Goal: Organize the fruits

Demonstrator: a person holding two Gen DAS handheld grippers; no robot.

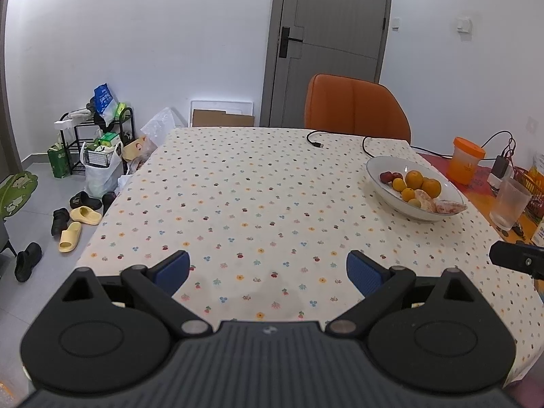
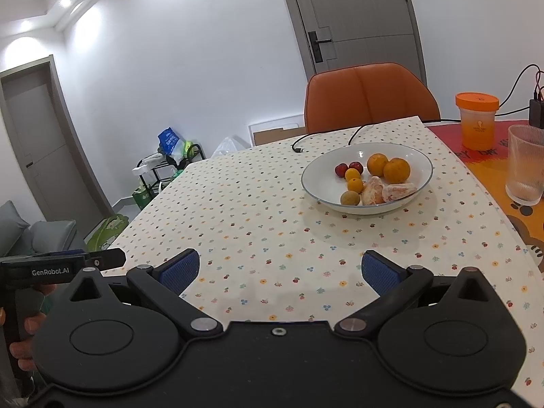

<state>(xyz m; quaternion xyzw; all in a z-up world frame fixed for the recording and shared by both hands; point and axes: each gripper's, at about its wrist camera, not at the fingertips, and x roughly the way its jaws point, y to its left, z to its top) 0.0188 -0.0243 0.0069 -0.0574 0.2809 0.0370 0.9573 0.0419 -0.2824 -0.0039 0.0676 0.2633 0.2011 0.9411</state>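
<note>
On the dotted tablecloth, far right side, stands one white bowl, holding all the fruit on view.

Contents of bowl, counted from the right wrist view:
- two large oranges, side by side at the back;
- two small red fruits, touching, at the back left;
- two small orange citrus, one behind the other, near the centre;
- one yellow-green round fruit at the front rim;
- two peeled citrus pieces, lying against each other at the front right.

Grippers, two:
- left gripper, blue pads spread wide, nothing between them, over bare cloth near the table's front edge; the bowl lies well ahead and to its right.
- right gripper, fingers likewise released and empty; the bowl sits ahead and slightly right of its gap, well apart from the pads.

Other items, beyond the bowl on the right:
- one orange-lidded cup;
- one ribbed clear glass, contents not discernible;
- one black cable across the far table edge;
- one orange chair behind the table.
</note>
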